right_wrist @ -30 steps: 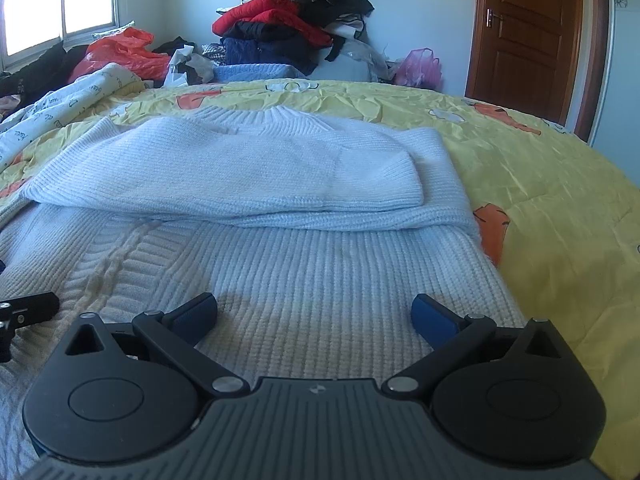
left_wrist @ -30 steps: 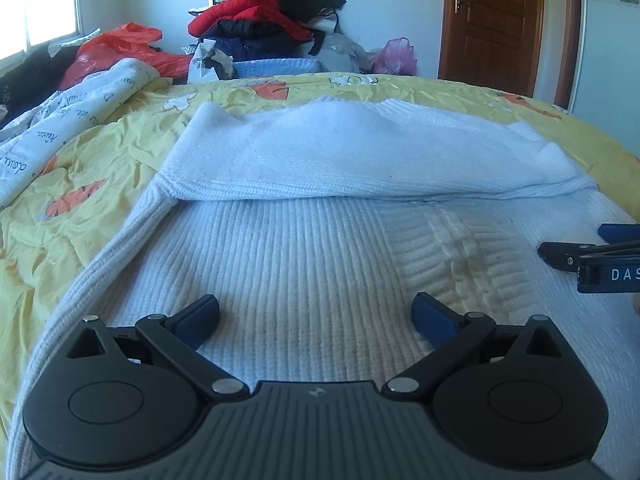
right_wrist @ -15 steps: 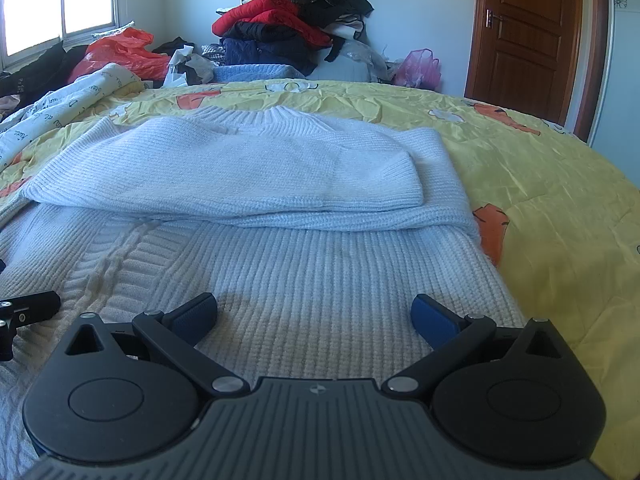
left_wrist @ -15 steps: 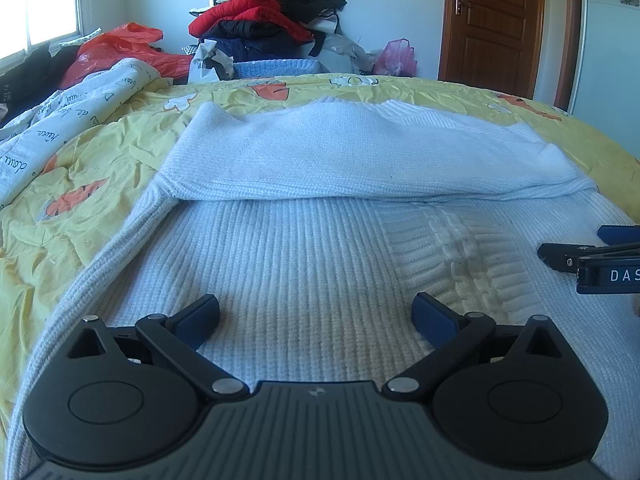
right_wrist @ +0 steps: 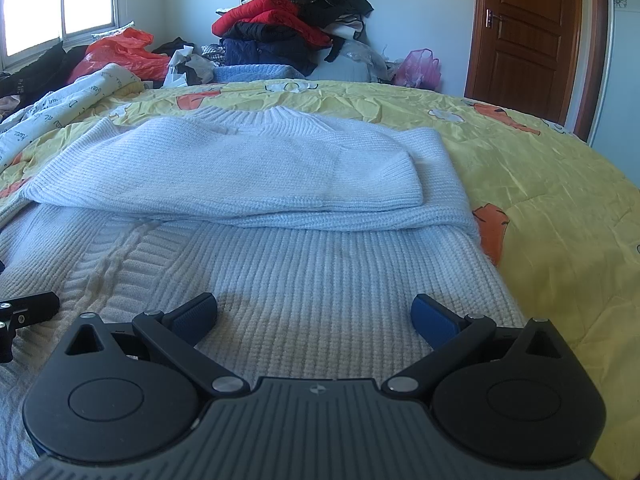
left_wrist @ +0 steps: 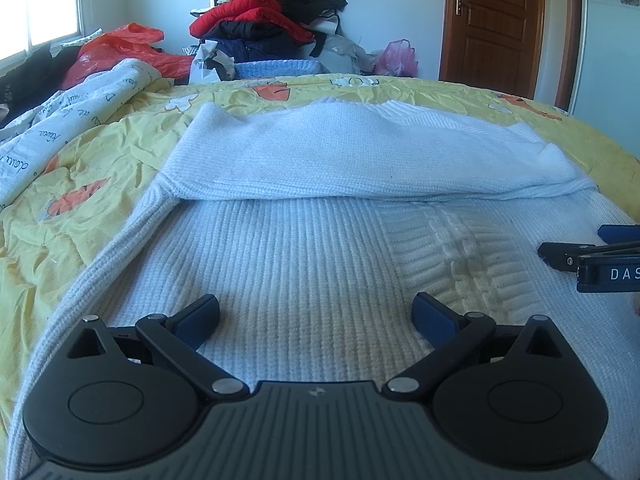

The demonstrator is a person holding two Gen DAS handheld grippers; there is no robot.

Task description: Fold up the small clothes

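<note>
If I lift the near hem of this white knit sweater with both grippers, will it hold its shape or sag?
Likely floppy: the white knit sweater drapes limply, with its sleeves folded flat across the chest. The chunky ribbing suggests some weight, so the middle would probably sag between the left gripper and right gripper. The coarse knit should grip well, though it may stretch.

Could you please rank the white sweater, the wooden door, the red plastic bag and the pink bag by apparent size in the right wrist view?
1. Sweater
2. Door
3. Red bag
4. Pink bag
The sweater's nearness inflates it.
</note>
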